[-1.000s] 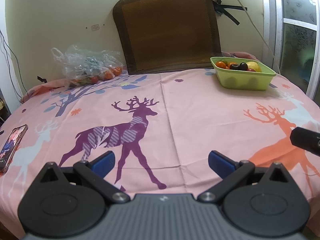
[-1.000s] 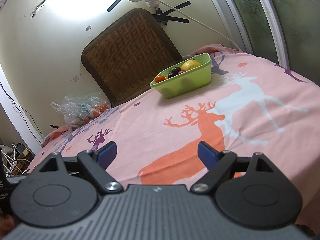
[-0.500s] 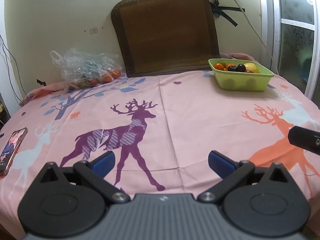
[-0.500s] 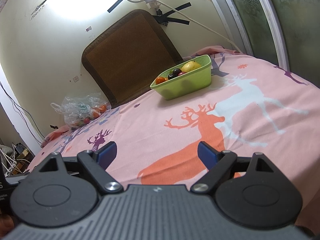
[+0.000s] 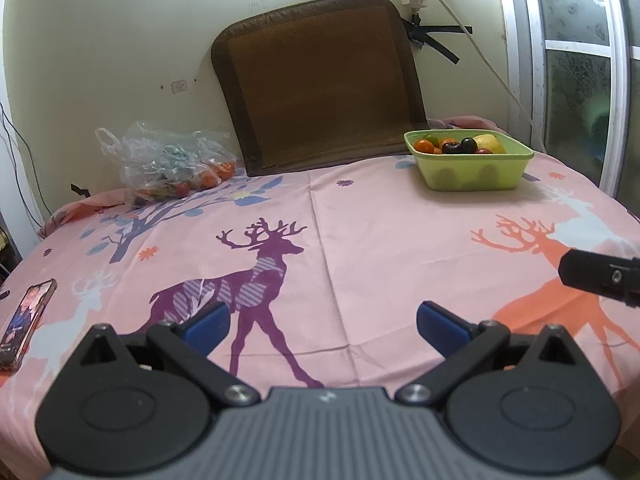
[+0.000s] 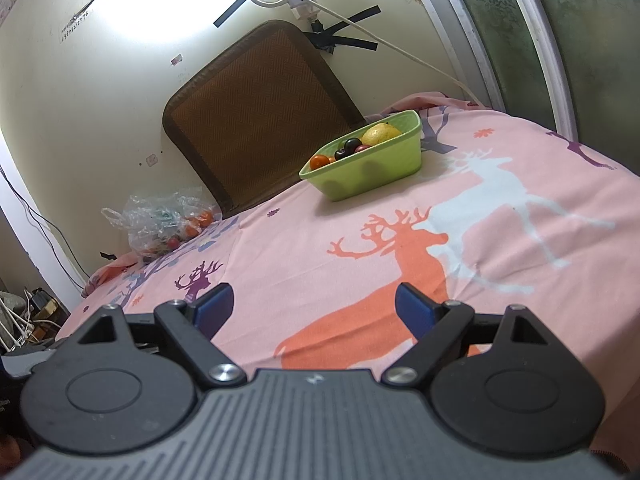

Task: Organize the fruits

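We hold both tongs low over the near edge of the pink deer-print cloth (image 5: 360, 216), and neither grips anything: the left gripper (image 5: 320, 322) has its blue pads spread wide, and the right gripper (image 6: 314, 306) stands just as far apart.

The fruit sits in two places. A square lime-green plastic bowl (image 5: 472, 172) at the far right of the cloth holds small orange, dark and yellow fruits (image 5: 460, 146). A crumpled clear plastic bag (image 5: 168, 166) at the far left, against the wall beside the brown woven cushion (image 5: 320, 92), shows more orange and red fruit inside.

From the left gripper the bag lies ahead and to the left, the bowl ahead and to the right, both well apart from the pads. The right gripper looks almost straight at the bowl (image 6: 364, 168), so we judge it the nearer hand for that, and the left the nearer for the bag.

This fits a sorting partly done or one finished with spare fruit kept bagged; we cannot tell which.

A phone (image 5: 26, 312) lies at the left edge.
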Action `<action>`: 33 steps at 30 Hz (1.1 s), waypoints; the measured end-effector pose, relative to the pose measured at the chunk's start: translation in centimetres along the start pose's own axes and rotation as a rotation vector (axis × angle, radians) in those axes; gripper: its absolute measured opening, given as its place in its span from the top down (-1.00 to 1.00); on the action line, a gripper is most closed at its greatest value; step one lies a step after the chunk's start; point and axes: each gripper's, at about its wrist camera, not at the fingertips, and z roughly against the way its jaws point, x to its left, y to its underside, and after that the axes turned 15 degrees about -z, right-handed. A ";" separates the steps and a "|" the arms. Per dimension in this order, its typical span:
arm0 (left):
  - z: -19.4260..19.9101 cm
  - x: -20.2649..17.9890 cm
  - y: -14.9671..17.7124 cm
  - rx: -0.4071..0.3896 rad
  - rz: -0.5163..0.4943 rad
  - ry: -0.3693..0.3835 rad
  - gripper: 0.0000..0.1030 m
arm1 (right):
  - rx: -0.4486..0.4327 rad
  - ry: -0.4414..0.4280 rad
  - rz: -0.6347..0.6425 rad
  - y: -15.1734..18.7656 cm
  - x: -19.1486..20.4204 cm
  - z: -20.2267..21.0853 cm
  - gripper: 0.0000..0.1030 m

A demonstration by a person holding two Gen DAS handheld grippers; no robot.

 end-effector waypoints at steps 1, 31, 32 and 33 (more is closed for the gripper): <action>0.0 0.0 0.0 0.000 0.002 0.004 -1.00 | 0.000 0.000 0.001 0.0 0.0 0.0 -0.74; -0.2 -0.5 0.2 0.015 -0.035 -0.007 -1.00 | 0.000 0.000 0.000 0.0 0.0 0.1 -0.74; -0.2 -0.5 0.2 0.014 -0.037 -0.008 -1.00 | 0.000 0.000 0.000 -0.1 0.0 0.1 -0.74; -0.2 -0.5 0.2 0.014 -0.037 -0.009 -1.00 | 0.000 0.000 0.000 -0.1 -0.1 0.1 -0.74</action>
